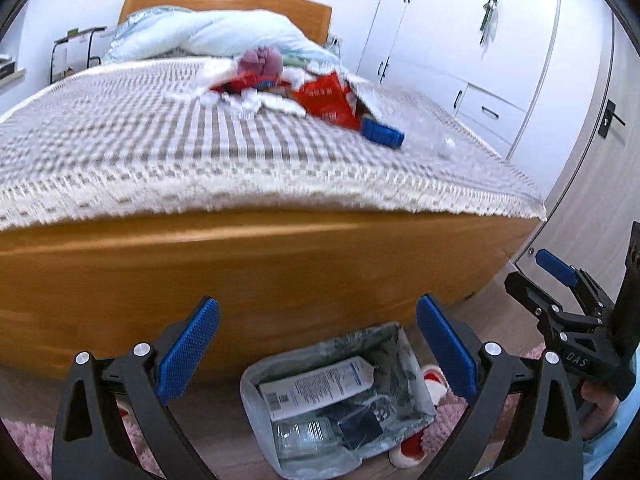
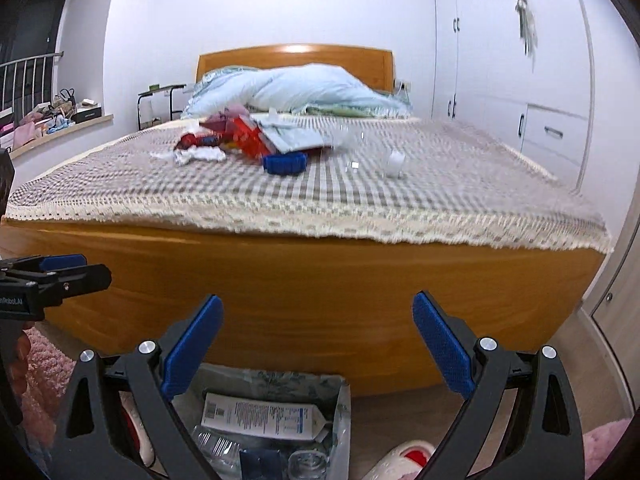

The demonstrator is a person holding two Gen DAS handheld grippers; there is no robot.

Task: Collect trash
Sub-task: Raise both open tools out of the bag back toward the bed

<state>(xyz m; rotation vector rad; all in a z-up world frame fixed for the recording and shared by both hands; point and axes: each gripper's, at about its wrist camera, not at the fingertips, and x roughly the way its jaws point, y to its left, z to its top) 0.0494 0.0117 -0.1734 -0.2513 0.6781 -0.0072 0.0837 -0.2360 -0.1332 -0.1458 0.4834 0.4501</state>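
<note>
A: What takes up most of the view?

B: The bed (image 2: pixel 312 280), with its wooden footboard and a checked cover (image 1: pixel 160 140). A pale blue duvet (image 2: pixel 312 84) is bunched by the headboard, and white wardrobes (image 1: pixel 460 40) run along the right wall.

A: And the trash?

B: Part of it lies in a pile on the cover: a red packet (image 1: pixel 328 100), crumpled white tissues (image 2: pixel 196 155), a blue ridged piece (image 2: pixel 285 163) and what looks like a clear bottle with a white cap (image 2: pixel 394 164), though blur makes that hard to confirm. The rest sits in the lined bin (image 1: pixel 248 384) on the floor against the footboard: a white printed tube (image 1: pixel 320 384), a dark box, clear plastic.

A: The tools?

B: The left gripper (image 1: pixel 318 346) is held above the bin, jaws spread wide, nothing between them. The right gripper (image 2: pixel 318 342) is the same, wide apart and empty, over the bin's right side. Red-and-white slippers (image 2: pixel 404 454) lie just beside the bin
</note>
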